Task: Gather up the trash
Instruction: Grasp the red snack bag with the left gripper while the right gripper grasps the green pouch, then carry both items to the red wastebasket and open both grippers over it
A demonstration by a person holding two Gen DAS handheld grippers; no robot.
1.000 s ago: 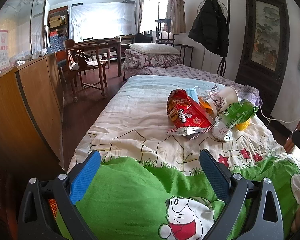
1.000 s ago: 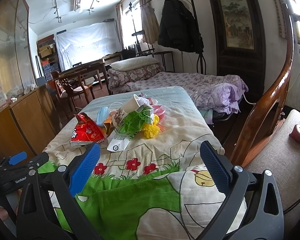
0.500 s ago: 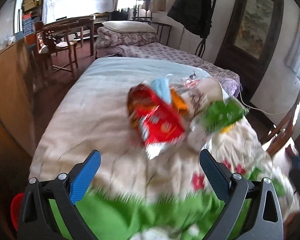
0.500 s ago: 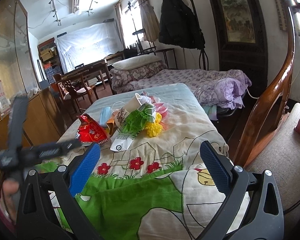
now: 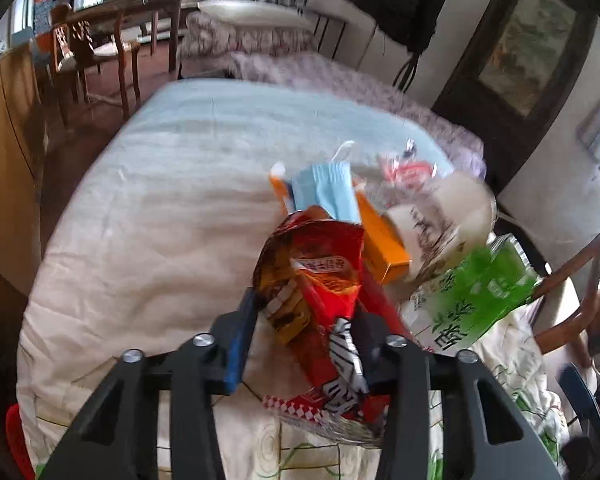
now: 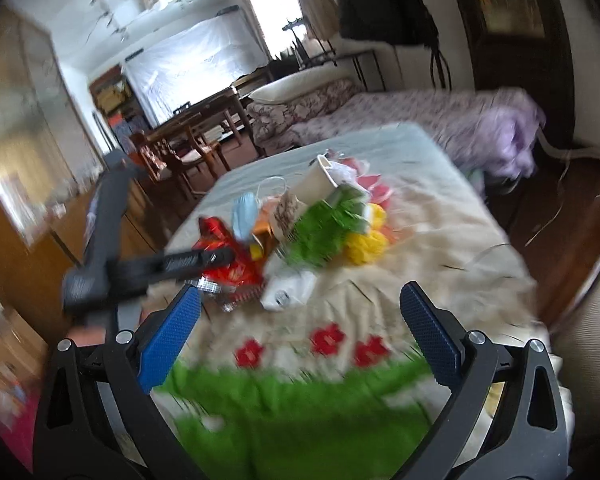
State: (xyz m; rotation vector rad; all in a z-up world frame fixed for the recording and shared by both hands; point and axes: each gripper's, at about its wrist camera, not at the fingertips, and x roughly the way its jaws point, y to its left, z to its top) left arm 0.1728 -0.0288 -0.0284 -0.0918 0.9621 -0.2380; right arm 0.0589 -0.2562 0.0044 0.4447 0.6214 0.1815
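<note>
On a bed [image 5: 148, 208] covered by a cartoon-print quilt, the left tongs [image 5: 306, 320] are closing around a crumpled red snack bag [image 5: 320, 276], which sits between the jaws. It lies at the near edge of a trash pile with a blue face mask [image 5: 326, 188], orange box [image 5: 382, 240], paper cup [image 5: 448, 216] and green packet [image 5: 480, 292]. The right tongs [image 6: 300, 316] hover empty, jaws wide apart, above the quilt.

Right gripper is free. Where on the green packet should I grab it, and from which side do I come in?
Take the green packet by its near, lower edge, coming in from the foot of the bed over the flowered quilt. It lies flat and crumpled atop the pile, leaning on the paper cup, so a thin edge probably fits the open right gripper best. Stay right of the left gripper, closing on the red snack bag.
</note>
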